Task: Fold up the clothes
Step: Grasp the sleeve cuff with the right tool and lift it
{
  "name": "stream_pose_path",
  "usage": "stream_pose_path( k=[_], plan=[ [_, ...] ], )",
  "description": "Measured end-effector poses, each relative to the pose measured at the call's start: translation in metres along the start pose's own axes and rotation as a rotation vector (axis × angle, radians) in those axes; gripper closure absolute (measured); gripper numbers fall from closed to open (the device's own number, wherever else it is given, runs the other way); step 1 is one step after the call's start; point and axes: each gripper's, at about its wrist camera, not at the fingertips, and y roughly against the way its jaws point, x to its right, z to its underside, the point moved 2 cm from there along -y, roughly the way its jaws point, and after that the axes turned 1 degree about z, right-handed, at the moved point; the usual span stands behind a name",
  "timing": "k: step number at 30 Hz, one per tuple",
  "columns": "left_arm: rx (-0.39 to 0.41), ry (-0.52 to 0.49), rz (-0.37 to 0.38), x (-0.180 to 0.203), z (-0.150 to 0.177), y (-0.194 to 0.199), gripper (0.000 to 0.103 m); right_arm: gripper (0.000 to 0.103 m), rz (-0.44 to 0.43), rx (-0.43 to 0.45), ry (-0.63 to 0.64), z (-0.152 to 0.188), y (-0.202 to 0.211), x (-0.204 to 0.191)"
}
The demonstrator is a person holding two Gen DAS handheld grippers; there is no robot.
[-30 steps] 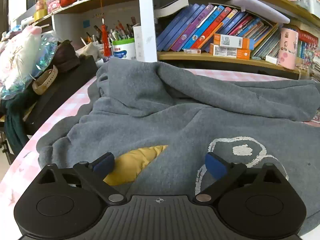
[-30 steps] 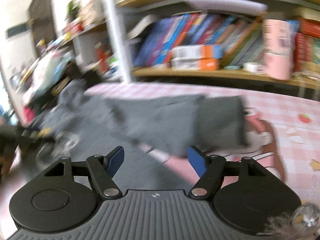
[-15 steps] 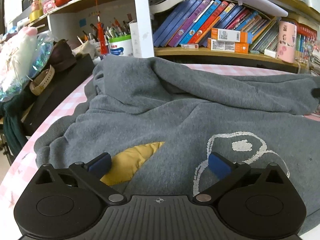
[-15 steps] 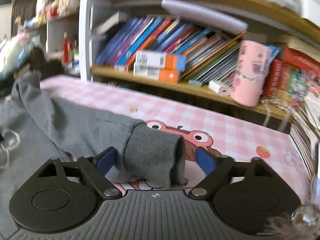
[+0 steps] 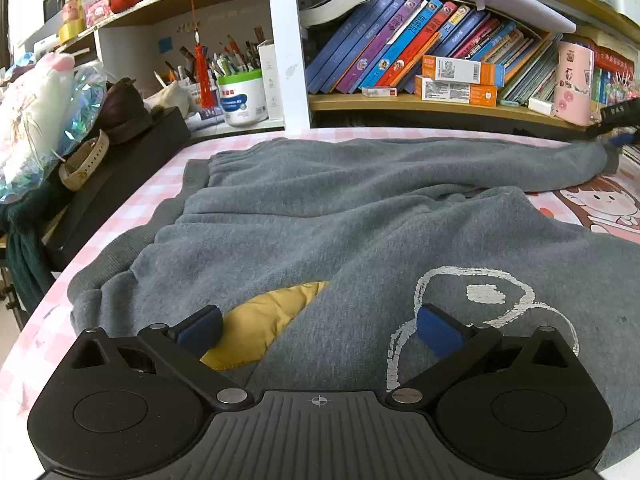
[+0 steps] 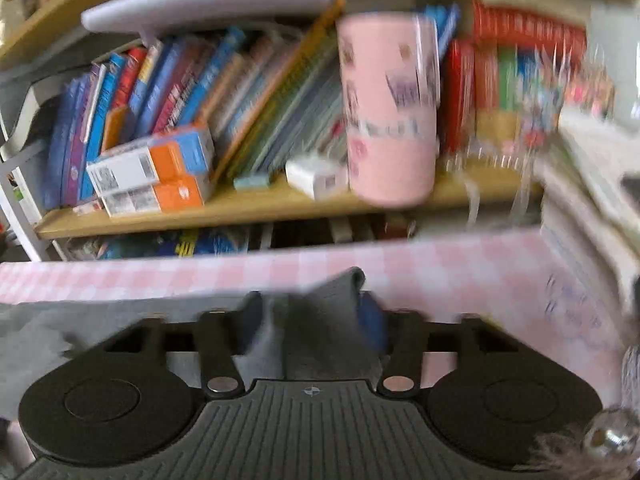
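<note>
While no label is reading clearly, the right tongs (image 6: 310,322) are opening around the sweatshirt (image 5: 340,216) cuff (image 6: 320,320), now stretched rightward; left tongs (image 5: 318,330) are hovering released.

My left camera gives me a sharp, evenly lit picture: soft daylight, no hard shadows on the grey sweatshirt (image 5: 360,232), only mild sheen on the crinkled foil wrap (image 5: 86,96). Fisheye bending curves the bookshelf (image 5: 440,104) at the edges. My right camera is smeared by motion; the pink cup (image 6: 390,112) and books (image 6: 168,92) blur.
</note>
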Motion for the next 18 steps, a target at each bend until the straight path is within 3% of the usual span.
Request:
stream_pose_path(
  k=[9, 10, 14, 16, 18],
  plan=[
    [0.0, 0.001, 0.002, -0.001, 0.0, 0.0, 0.0, 0.034, -0.091, -0.064, -0.11, 0.027, -0.002, 0.03],
    [0.0, 0.001, 0.002, -0.001, 0.0, 0.0, 0.0, 0.036, -0.098, -0.058, -0.118, 0.029, -0.002, 0.031],
    [0.0, 0.002, 0.002, -0.001, 0.0, 0.0, 0.0, 0.065, -0.146, -0.027, -0.092, 0.031, 0.017, 0.02],
    [0.0, 0.002, 0.002, 0.0, -0.001, 0.0, 0.0, 0.068, -0.171, -0.011, -0.077, 0.032, 0.027, 0.014],
    [-0.001, 0.002, 0.001, 0.001, -0.001, 0.0, 0.0, 0.068, -0.265, -0.003, -0.149, 0.035, 0.049, 0.012]
  ],
)
